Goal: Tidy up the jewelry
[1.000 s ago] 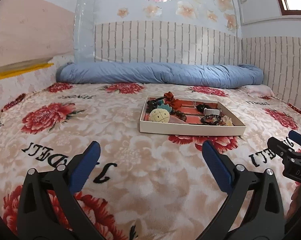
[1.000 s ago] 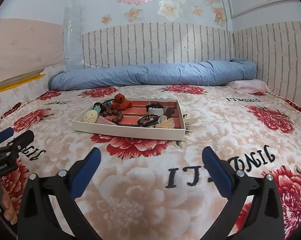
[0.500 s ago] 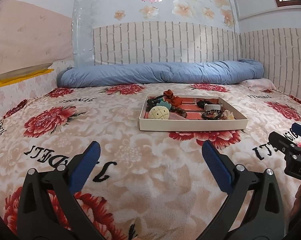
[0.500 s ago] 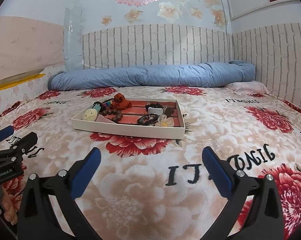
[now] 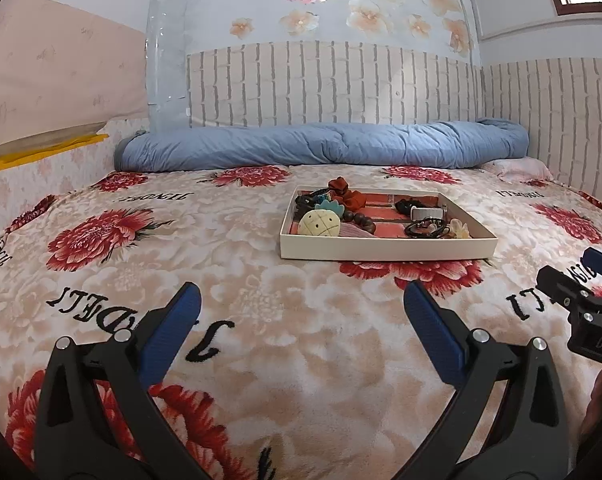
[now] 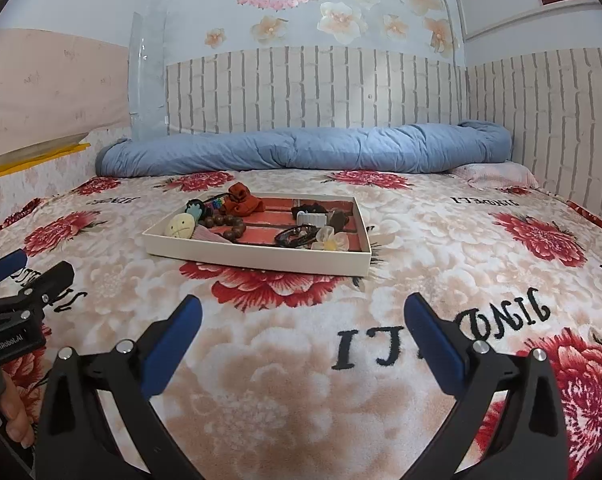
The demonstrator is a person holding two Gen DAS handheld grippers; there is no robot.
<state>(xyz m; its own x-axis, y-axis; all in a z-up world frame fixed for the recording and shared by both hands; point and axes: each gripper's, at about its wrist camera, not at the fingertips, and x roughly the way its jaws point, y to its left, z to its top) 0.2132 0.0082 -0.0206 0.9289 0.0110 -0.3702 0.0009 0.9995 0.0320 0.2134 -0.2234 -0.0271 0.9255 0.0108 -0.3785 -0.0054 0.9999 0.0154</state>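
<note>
A shallow cream box (image 5: pixel 385 249) with a red lining sits on the bed, ahead of both grippers; it also shows in the right wrist view (image 6: pixel 257 258). It holds a pineapple-shaped plush (image 5: pixel 321 223), a red scrunchie (image 5: pixel 347 194), a brown bead bracelet (image 6: pixel 227 226), a black bracelet (image 5: pixel 426 229), a white flower clip (image 6: pixel 332 239) and other small pieces. My left gripper (image 5: pixel 301 306) is open and empty above the blanket, short of the box. My right gripper (image 6: pixel 303 316) is open and empty, also short of the box.
The bed is covered by a floral blanket (image 5: pixel 229 264) with black lettering. A rolled blue quilt (image 5: pixel 321 150) lies along the back wall. A brick-pattern wall closes the right side (image 6: pixel 549 120). A pink pillow (image 6: pixel 495 174) lies at the back right.
Both views have tilted up slightly and the box appears a little lower and closer. Both grippers stay open and empty.
</note>
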